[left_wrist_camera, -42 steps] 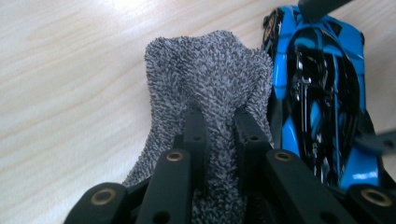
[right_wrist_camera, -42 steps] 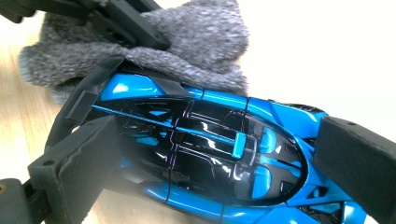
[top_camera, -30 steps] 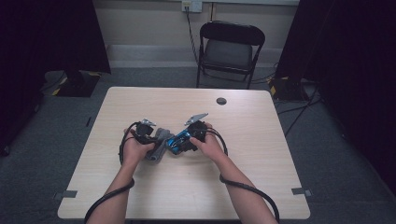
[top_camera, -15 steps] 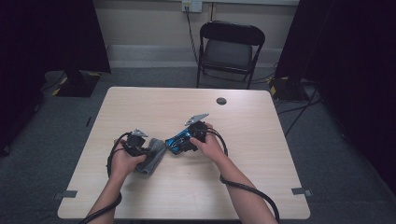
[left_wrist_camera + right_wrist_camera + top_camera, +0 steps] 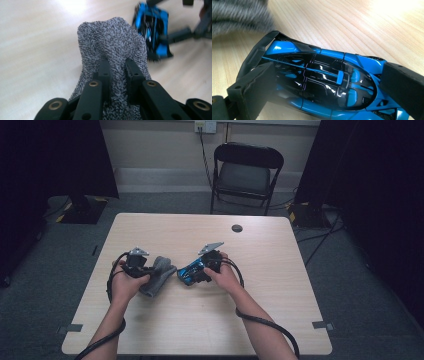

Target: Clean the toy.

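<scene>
While the left gripper [image 5: 117,67] pinches a fold of the grey knitted cloth [image 5: 112,42] between nearly closed jaws, the cloth bunches up around both pads and its free end drapes toward the wooden table [image 5: 260,315]. Right gripper [image 5: 324,85] is clamped across the blue and black toy car [image 5: 319,82], one pad on each end, the car lying near the table's middle, just beside the cloth but apart from it

A bare recording studio or lab: black curtains [image 5: 60,155] flank a lone wooden bench [image 5: 280,270], a folding chair [image 5: 247,172] and cables [image 5: 320,245] trailing across grey carpet [image 5: 360,285].
</scene>
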The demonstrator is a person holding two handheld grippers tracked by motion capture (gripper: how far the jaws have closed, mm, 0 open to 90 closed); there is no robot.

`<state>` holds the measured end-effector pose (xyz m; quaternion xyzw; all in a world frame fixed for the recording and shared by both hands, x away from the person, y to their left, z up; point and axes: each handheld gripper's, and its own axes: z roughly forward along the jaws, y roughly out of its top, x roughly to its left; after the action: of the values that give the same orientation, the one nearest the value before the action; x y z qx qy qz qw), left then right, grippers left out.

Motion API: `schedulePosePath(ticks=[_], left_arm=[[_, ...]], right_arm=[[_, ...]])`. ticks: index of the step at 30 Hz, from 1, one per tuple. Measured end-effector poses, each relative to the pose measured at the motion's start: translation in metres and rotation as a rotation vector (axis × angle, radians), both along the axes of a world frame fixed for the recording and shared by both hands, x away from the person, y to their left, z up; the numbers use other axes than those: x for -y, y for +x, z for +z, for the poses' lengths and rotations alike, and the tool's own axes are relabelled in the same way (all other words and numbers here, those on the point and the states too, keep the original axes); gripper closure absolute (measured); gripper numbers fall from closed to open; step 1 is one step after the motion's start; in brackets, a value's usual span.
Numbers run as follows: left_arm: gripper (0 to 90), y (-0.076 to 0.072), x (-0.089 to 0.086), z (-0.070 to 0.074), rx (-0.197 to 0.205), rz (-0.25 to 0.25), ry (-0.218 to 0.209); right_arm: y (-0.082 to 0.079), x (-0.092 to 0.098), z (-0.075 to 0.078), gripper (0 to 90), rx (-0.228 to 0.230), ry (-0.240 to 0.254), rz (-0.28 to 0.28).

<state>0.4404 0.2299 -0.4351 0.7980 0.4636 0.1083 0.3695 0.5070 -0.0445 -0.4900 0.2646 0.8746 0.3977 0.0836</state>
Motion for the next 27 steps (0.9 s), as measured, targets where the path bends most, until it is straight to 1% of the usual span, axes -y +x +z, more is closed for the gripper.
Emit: schedulePosePath(ticks=[2, 4, 6, 7, 8, 12, 15, 17, 21, 27], left_arm=[[77.9, 0.009, 0.004, 0.004, 0.011, -0.003, 0.009], [77.9, 0.018, 0.009, 0.006, 0.021, 0.000, 0.010], [77.9, 0.027, 0.015, 0.009, 0.021, -0.010, 0.017], [77.9, 0.032, 0.018, 0.009, 0.019, -0.013, 0.009], [77.9, 0.036, 0.021, 0.009, 0.016, -0.017, 0.001], [77.8, 0.053, 0.032, 0.005, 0.014, -0.021, 0.028], [77.8, 0.066, 0.038, 0.001, 0.002, -0.025, 0.043], [77.7, 0.073, 0.044, -0.002, 0.003, -0.025, 0.039], [77.7, 0.084, 0.055, -0.005, 0.005, -0.025, 0.046], [77.4, 0.093, 0.081, -0.014, 0.014, -0.046, 0.059]], right_arm=[[0.000, 0.000, 0.000, 0.0, 0.000, 0.001, 0.002], [0.000, 0.000, 0.000, 0.0, 0.002, 0.001, 0.004], [0.000, 0.000, 0.000, 0.0, 0.000, 0.001, 0.002], [0.000, 0.000, 0.000, 0.0, 0.002, 0.002, 0.002], [0.000, 0.000, 0.000, 0.0, 0.002, 0.002, 0.002], [0.000, 0.000, 0.000, 0.0, 0.002, 0.002, 0.002], [0.000, 0.000, 0.000, 0.0, 0.001, 0.001, 0.002], [0.000, 0.000, 0.000, 0.0, 0.001, 0.001, 0.003], [0.001, 0.000, 0.000, 0.0, 0.000, -0.004, 0.005], [0.000, 0.000, 0.000, 0.0, 0.001, 0.001, 0.004]])
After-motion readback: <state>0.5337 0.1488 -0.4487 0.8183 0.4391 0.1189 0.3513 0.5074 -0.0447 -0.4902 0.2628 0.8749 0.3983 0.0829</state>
